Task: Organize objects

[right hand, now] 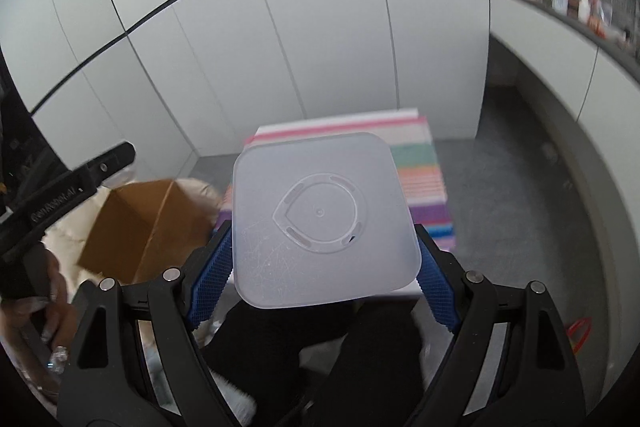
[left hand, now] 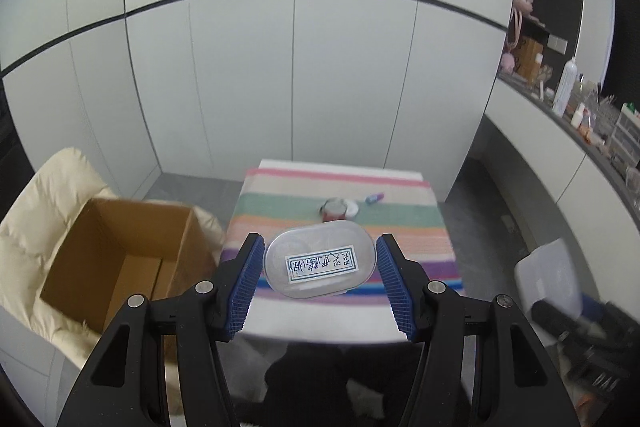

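Observation:
My left gripper (left hand: 320,242) is shut on a clear oval box (left hand: 320,263) that bears a handwritten label, its blue pads (left hand: 246,279) pressed on the two ends. It hangs above the near part of the striped cloth (left hand: 400,227) on the table. My right gripper (right hand: 322,230) is shut on a frosted square container (right hand: 324,219), whose flat face with a moulded ring is turned towards the camera. That container also shows blurred at the right of the left wrist view (left hand: 548,279). On the cloth stand a small jar (left hand: 333,210) and a little blue and pink tube (left hand: 375,197).
An open cardboard box (left hand: 120,259) rests on a cream padded cover (left hand: 52,195) left of the table. White cupboard doors (left hand: 280,67) stand behind. A long counter (left hand: 580,115) with bottles and clutter runs along the right. A person's hand (right hand: 52,311) holds the left gripper's handle.

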